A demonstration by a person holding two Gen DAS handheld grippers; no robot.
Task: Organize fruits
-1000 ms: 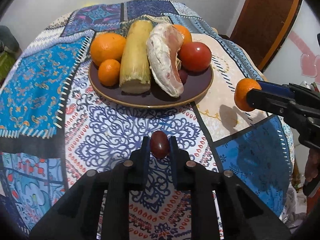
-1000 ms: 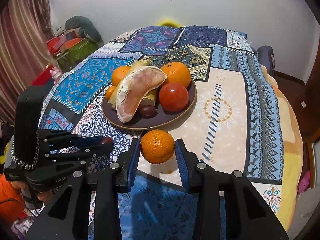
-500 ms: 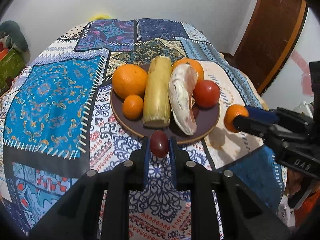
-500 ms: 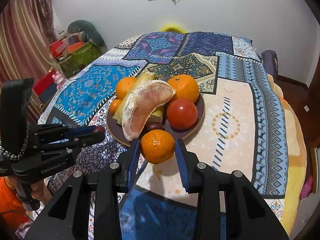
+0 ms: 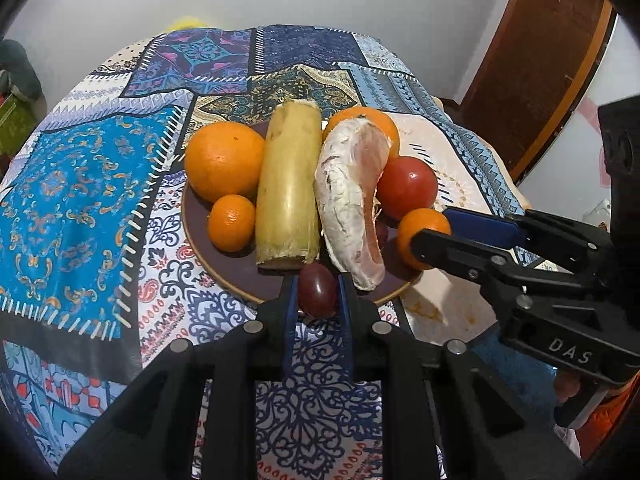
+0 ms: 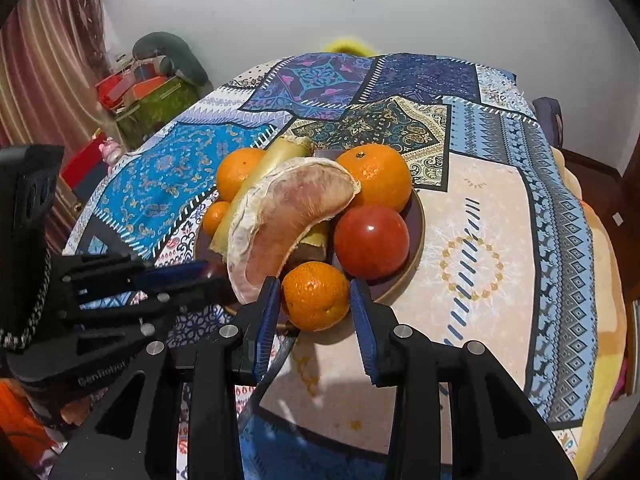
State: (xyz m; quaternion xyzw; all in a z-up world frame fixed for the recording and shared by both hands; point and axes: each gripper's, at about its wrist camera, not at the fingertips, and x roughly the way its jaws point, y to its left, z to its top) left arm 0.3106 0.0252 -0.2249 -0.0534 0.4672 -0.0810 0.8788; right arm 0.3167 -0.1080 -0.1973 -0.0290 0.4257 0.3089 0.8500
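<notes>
Both grippers have advanced to the plate (image 5: 224,276) (jaws clenched): left gripper (image 5: 318,292) on grape (image 5: 318,294), right gripper (image 6: 316,300) on tangerine (image 6: 316,296).

Setting: a home. Evidence: round table under a patchwork tablecloth (image 6: 500,208), plate (image 5: 236,276) of fruit, striped curtain (image 6: 44,64), wooden door (image 5: 540,60), household boxes (image 6: 148,100) stacked by the wall
</notes>
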